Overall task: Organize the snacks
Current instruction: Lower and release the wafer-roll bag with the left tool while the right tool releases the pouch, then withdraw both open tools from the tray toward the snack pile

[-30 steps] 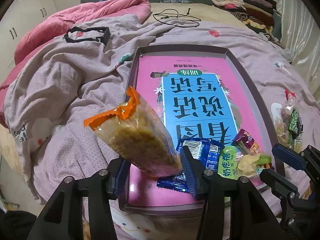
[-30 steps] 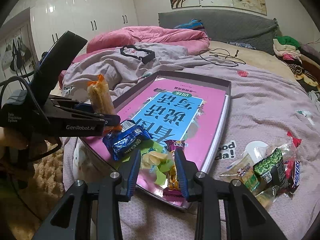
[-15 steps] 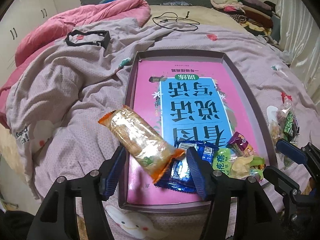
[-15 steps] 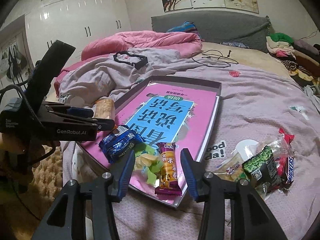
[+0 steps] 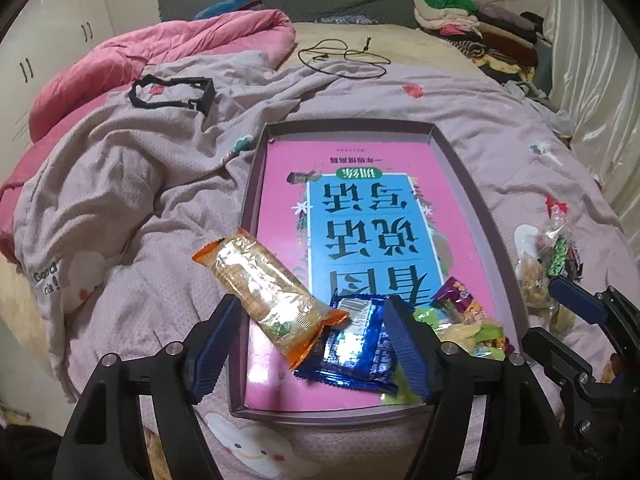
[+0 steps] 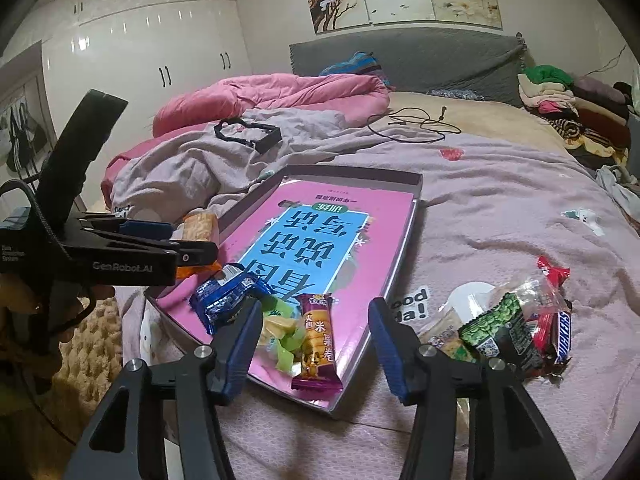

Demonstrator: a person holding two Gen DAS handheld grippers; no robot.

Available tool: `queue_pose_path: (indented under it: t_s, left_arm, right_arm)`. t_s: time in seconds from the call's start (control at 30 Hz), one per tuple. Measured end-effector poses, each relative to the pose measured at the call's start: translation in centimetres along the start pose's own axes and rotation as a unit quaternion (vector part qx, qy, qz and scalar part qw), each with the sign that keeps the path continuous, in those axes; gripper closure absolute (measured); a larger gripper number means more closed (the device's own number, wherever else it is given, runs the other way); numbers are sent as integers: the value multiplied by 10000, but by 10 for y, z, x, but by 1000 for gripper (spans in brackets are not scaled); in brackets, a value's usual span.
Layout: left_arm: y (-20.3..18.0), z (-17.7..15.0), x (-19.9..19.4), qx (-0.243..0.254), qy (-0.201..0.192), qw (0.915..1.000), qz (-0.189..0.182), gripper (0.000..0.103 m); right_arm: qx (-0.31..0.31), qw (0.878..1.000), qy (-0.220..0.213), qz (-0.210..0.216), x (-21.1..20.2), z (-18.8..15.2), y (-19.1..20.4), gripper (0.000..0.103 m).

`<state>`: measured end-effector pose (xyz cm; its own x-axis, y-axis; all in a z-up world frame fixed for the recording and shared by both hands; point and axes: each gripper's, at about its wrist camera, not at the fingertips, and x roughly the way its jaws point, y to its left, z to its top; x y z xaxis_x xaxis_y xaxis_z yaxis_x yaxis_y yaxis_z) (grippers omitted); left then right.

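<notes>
Released since a second ago, the orange-ended cracker pack (image 5: 268,296) no longer stands clamped upright; it lies flat and slanted across the near left rim of the tray (image 5: 460,168), one crimped end on the tray floor, the other over the bedspread. The left gripper (image 5: 308,344) has its ribbed blue pads parted and still opening, with the pack's near end between them but not pinched. Just past that gripper's right finger lies a glossy blue foil packet (image 5: 356,348), partly under the cracker pack.

The right gripper (image 6: 312,344) is also opening, its jaws at a middling width; the purple rice-cracker bar (image 6: 318,340) now lies loose on the tray between them, untouched by the pads. Left of the bar, against the left finger, sits a crinkled green-and-yellow wrapper (image 6: 284,336), and beyond it the blue packet.

The tray is a shallow rectangular box lid with low mauve walls and a smooth pink-and-blue printed floor. To the right of the right gripper, on the cloth, sits a loose heap of snacks (image 6: 516,320): a green pea bag, a red wrapper, a Snickers bar and clear-wrapped biscuits. Everything rests on a soft, wrinkled lilac bedspread (image 6: 500,208); farther off are a puffy pink quilt (image 5: 160,52) and a thin black cable (image 5: 344,58).
</notes>
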<state>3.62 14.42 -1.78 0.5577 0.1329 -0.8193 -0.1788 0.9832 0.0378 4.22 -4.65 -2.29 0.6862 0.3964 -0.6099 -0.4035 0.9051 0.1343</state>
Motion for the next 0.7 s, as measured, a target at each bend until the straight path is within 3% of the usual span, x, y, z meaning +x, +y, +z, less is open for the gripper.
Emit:
queue_pose_path:
  t_s: [0.7]
  left_arm:
    - [6,24,-51,-299,-575,9971,-392,24]
  right_arm:
    - [591,9954,-583,-486,-44,10,-50,38]
